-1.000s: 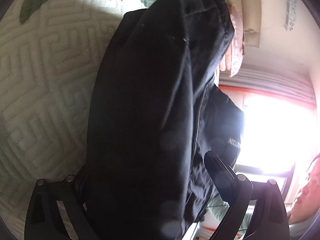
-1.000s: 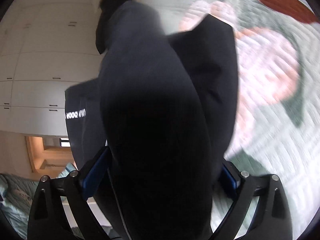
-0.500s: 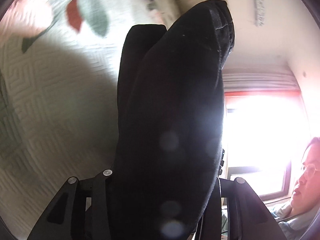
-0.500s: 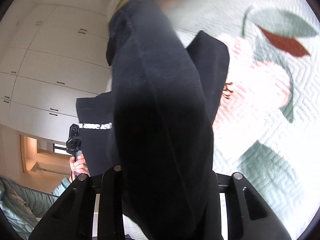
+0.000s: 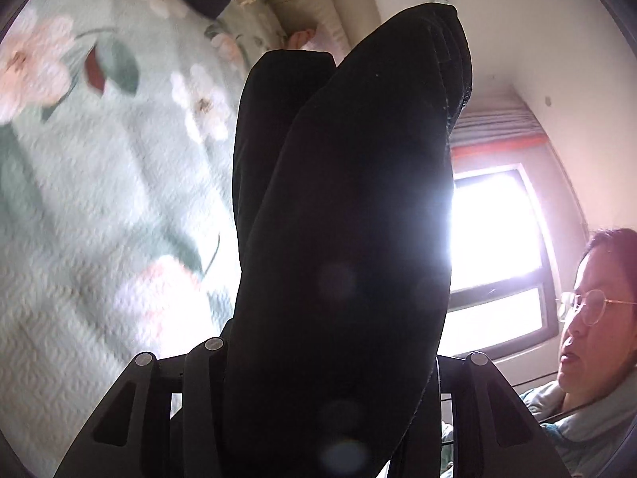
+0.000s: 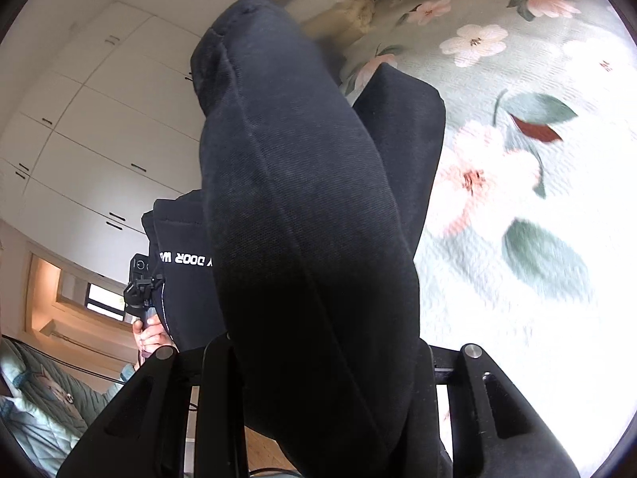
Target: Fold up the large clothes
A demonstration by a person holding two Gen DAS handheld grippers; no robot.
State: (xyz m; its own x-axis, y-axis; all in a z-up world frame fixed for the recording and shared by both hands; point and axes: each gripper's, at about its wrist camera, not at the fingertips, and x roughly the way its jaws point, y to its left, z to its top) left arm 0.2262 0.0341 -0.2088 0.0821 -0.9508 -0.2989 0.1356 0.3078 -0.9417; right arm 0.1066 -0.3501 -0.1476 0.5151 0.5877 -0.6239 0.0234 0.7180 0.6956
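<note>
A large black garment (image 5: 338, 219) hangs lifted above the bed, gripped at both ends. My left gripper (image 5: 318, 378) is shut on one part of it; the cloth bulges out between the fingers and hides the tips. My right gripper (image 6: 318, 378) is shut on another part of the black garment (image 6: 302, 199), which drapes down toward the bedspread. A panel with white lettering (image 6: 187, 259) hangs at the left of the right wrist view, with the other hand-held gripper (image 6: 139, 283) behind it.
The bed has a pale green quilted floral bedspread (image 5: 99, 199), also in the right wrist view (image 6: 537, 199). Pillows (image 5: 318, 12) lie at its head. A bright window (image 5: 497, 239), the person's face (image 5: 597, 310) and white wardrobe doors (image 6: 99, 139) are around.
Both grippers have risen with the garment, and the bedspread now lies farther below. The garment hangs in a narrower bunch, and more of the room and the person is in view.
</note>
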